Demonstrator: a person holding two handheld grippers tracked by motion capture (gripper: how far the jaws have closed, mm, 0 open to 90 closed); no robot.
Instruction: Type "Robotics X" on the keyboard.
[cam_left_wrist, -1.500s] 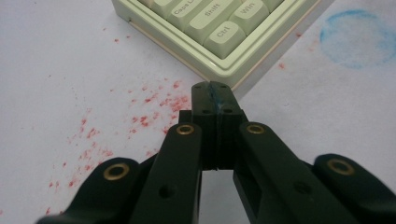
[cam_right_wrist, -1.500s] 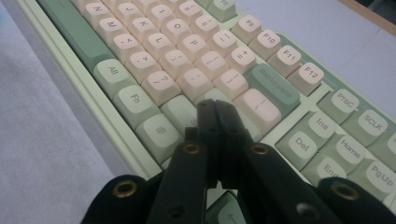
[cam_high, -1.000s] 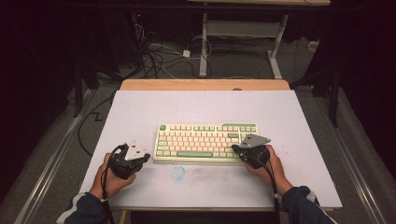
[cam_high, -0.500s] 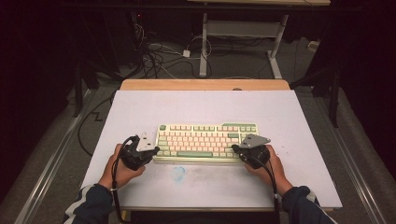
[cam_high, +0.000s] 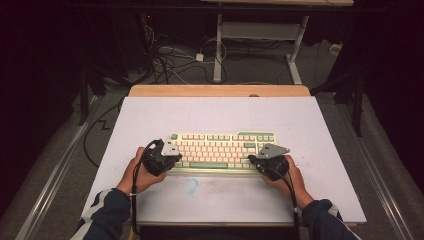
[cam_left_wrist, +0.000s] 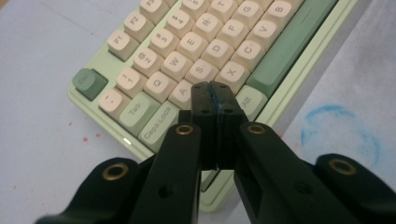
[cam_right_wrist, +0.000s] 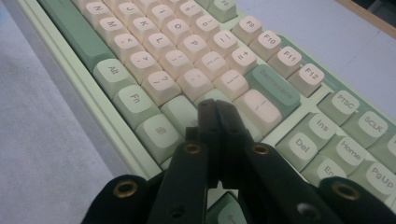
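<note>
Centrally placed on the white table top (cam_high: 150, 120), the keyboard (cam_high: 222, 150) lies just below the middle of the high view, a pale green case with cream keys and darker green accent keys, its long side running left to right across the frame. A faint blue ring mark (cam_high: 191, 185) sits on the table surface just below it, and the same mark appears at the right edge of the left gripper view.

At the keyboard's left end, the left gripper (cam_high: 170, 161) is held in the person's left hand (cam_high: 137, 172), its tip over the lower left corner of the keys. In the left gripper view its two black jaws meet pad to pad in the centre of the frame, closed with nothing between them, right above the A and Shift area beside the Caps Lock key (cam_left_wrist: 156, 122).

At the keyboard's right end, the right gripper (cam_high: 255, 160) is held in the right hand (cam_high: 290, 177), its tip at the lower right keys. In the right gripper view its jaws are likewise pressed together and empty, low over the keys below the Backspace key (cam_right_wrist: 273, 88); whether they touch a key cannot be told.
</note>
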